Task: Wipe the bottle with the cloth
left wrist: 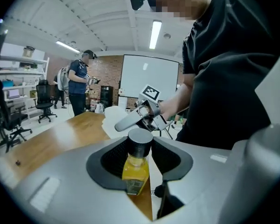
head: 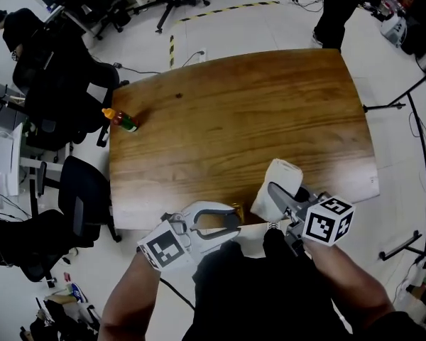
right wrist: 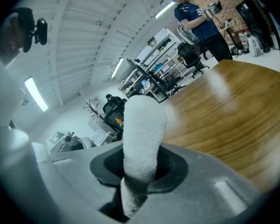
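Wooden table (head: 255, 112), near edge. Right gripper (right wrist: 140, 166) is clamped on the white cloth (right wrist: 142, 129), which stands out past its jaws. Left gripper (left wrist: 141, 155) is clamped on the yellow bottle (left wrist: 135, 171), black cap outward between the pads. Cloth is near the bottle.

The small clear bottle (left wrist: 135, 169) holds yellow liquid under a dark grey cap (left wrist: 140, 141). The folded terry cloth (right wrist: 141, 134) is white. The wooden table (head: 255, 112) is brown with streaked grain. The left gripper (head: 227, 224) and right gripper (head: 275, 190) are pale grey, with black-and-white marker cubes (head: 328, 220).
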The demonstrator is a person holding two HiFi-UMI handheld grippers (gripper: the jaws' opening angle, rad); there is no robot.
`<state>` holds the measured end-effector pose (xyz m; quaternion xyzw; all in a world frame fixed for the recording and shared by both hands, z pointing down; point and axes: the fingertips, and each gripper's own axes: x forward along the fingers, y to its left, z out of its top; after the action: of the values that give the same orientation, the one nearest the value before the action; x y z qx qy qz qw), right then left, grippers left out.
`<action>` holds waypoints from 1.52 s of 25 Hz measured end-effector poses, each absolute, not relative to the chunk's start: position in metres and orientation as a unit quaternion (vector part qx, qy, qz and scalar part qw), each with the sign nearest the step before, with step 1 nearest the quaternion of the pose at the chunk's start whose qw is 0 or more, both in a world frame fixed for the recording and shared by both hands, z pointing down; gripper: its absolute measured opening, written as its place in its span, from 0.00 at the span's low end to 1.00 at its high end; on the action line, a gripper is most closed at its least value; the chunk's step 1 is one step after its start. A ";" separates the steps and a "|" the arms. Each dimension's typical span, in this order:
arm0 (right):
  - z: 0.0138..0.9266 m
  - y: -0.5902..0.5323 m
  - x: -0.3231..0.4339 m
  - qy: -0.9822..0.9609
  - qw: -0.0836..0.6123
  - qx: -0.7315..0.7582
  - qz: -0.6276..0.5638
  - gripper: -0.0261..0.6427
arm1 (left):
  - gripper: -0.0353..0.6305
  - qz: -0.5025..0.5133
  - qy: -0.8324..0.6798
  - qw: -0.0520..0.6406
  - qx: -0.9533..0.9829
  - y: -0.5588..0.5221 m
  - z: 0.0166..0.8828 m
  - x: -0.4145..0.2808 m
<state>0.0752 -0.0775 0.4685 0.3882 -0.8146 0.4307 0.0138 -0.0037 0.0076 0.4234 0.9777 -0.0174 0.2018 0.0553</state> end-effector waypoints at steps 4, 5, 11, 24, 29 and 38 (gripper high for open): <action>0.466 -0.084 0.079 -0.805 -0.006 0.389 0.448 0.16 | 0.33 0.222 -0.006 0.052 0.974 0.005 0.423 -0.001; 0.465 -0.087 0.079 -0.803 -0.011 0.388 0.452 0.16 | 0.38 0.224 -0.016 0.052 0.973 0.004 0.424 -0.001; 0.451 -0.108 0.050 -0.809 -0.047 0.324 0.488 0.16 | 0.41 0.184 -0.123 0.054 0.974 0.008 0.419 0.007; 0.496 -0.094 -0.040 -0.853 0.113 0.126 0.493 0.16 | 0.32 0.156 -0.159 0.050 0.974 0.005 0.413 0.003; 0.539 -0.084 -0.039 -0.865 0.140 0.125 0.465 0.16 | 0.32 0.144 -0.166 0.056 0.974 0.007 0.415 0.007; 0.572 -0.080 -0.041 -0.909 0.256 0.162 0.286 0.15 | 0.32 0.132 -0.161 0.053 0.977 0.010 0.409 0.004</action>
<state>-0.0409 -0.0797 0.5718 0.1619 -0.9091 0.2861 0.2557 0.0040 0.0102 0.4093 0.9767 -0.1608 0.1321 0.0533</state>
